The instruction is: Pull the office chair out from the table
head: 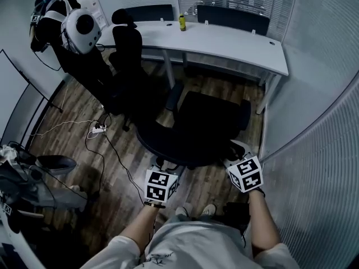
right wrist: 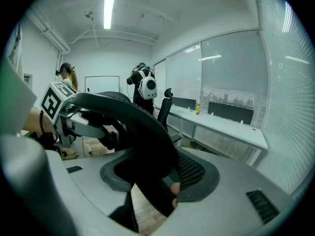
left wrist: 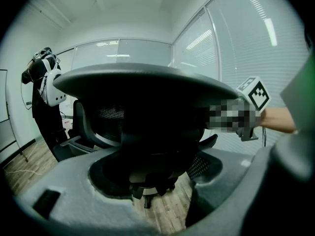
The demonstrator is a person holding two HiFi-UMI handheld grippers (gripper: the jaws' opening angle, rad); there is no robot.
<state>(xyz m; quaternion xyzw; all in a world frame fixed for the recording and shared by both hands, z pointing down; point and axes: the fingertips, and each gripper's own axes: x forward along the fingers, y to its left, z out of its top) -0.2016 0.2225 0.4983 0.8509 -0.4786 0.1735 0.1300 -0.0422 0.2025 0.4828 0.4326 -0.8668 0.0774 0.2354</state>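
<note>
The black office chair (head: 196,128) stands on the wood floor in front of the white table (head: 235,41), its backrest towards me. My left gripper (head: 162,171) is shut on the left part of the backrest's top rim, and my right gripper (head: 238,157) on the right part. In the left gripper view the dark backrest (left wrist: 142,102) fills the gap between the jaws of my left gripper (left wrist: 157,176). In the right gripper view the curved rim and mesh (right wrist: 133,127) run between the jaws of my right gripper (right wrist: 157,181). The pads' contact is partly hidden by the rim.
A second black chair (head: 128,43) sits at the table's left end. A person in black with a white headset (head: 81,29) stands beside it. A yellow can (head: 182,22) is on the table. Cables and a power strip (head: 98,129) lie at left. Blinds (head: 325,111) close off the right.
</note>
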